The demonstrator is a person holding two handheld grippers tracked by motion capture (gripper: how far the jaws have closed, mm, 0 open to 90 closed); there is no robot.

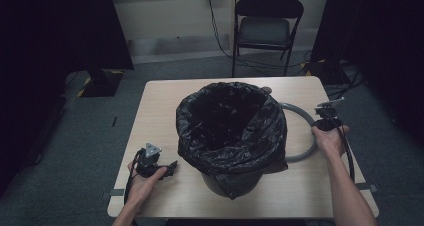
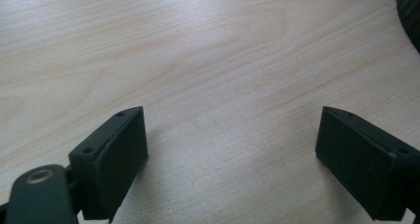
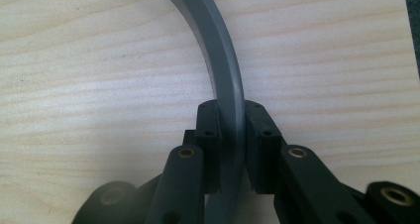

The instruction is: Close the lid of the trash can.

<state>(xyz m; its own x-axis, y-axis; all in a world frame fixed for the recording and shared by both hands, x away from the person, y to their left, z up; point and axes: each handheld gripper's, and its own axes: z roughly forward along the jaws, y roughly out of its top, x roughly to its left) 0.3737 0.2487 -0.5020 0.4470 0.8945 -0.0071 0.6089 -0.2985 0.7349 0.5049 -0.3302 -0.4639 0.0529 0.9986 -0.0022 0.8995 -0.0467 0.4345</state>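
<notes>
grey ring (image 3: 225,80) clamped in right tongs (image 3: 232,135), wrist low over table (image 3: 99,85).

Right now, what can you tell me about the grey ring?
The grey ring is a smooth, flat-sided hoop, plastic by its look. It lies flat on the wooden table, right of the bin, which hides part of it. The right gripper is shut on its band, one pad on the inner face and one on the outer.

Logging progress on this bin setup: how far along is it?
Done: the black bag lines the bin, its edge folded over the rim. In hand: the right gripper is shut on the grey ring, which lies on the table. The left gripper is open. Left: probably setting the ring over the bag.
</notes>
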